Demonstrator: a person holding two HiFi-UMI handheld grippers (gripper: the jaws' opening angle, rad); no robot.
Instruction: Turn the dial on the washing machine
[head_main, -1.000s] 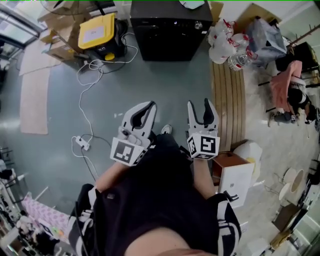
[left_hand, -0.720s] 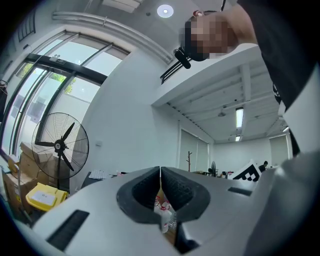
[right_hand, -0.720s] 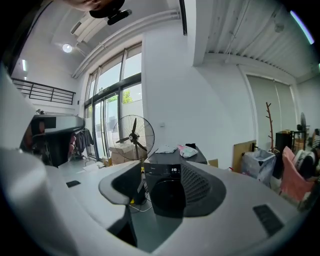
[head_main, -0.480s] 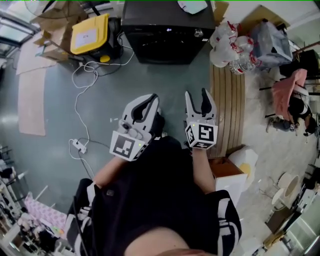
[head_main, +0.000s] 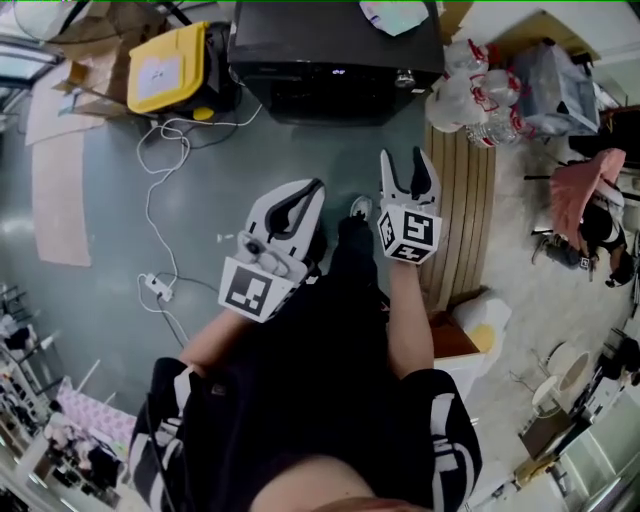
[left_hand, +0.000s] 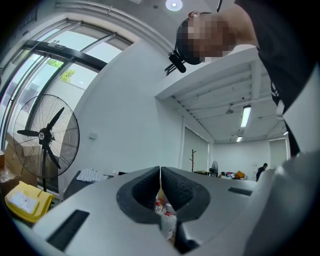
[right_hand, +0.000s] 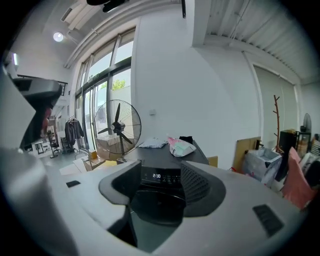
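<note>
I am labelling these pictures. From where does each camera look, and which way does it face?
Head view: on the person's head, facing steeply down at the black front-loading washing machine; black-clothed torso, left gripper, right gripper show.
Left gripper view: on the left gripper, facing a white wall and round black standing fan; shut jaws, black clothing show.
Right gripper view: on the right gripper, facing the washing machine; open jaws show.
Shared: washing machine in head and right gripper views; fan in both gripper views.
</note>
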